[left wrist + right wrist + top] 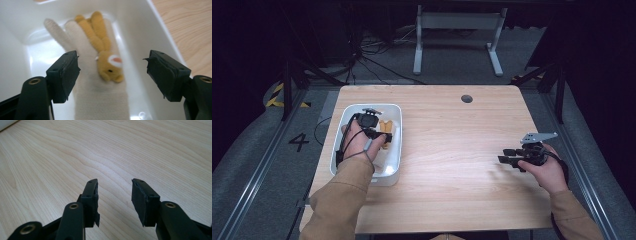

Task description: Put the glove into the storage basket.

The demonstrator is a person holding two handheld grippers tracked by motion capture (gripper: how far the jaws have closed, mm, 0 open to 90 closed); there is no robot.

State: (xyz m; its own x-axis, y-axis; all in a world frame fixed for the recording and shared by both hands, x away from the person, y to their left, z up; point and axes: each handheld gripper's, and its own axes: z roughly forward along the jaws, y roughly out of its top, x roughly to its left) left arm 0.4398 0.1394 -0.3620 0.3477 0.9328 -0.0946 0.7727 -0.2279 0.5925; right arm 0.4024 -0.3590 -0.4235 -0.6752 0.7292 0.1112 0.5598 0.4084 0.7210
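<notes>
Surroundings: dark room, grey floor with cables, a white frame (458, 35) standing beyond the tabletop, yellow-black tape at far left.
Tabletop (452, 150): light wood grain, a small dark round hole (466, 98) near its far edge.
Tub (394, 150): white plastic, rectangular with rounded corners, on the left part of the tabletop, long side running away from the person.
Tub contents: a cream-white glove (100, 100) lying flat on the tub floor, its finger ends pointing toward the far wall; a yellow plush toy (105, 57) lying on top of the glove, white and orange patch at its near end. In the high view the toy (385, 131) shows just right of the left hand.
Left gripper (112, 72): held by the left hand (358, 140) over the tub, pointing down into it.
Left fingers: spread wide, one to each side of the toy and the glove, touching neither, nothing held.
Right gripper (508, 156): held by the right hand (546, 170) low over the right part of the tabletop, pointing left, well apart from the tub; grey plate on top.
Right fingers (90, 195): a narrow gap between them, bare wood showing through it, nothing held.
</notes>
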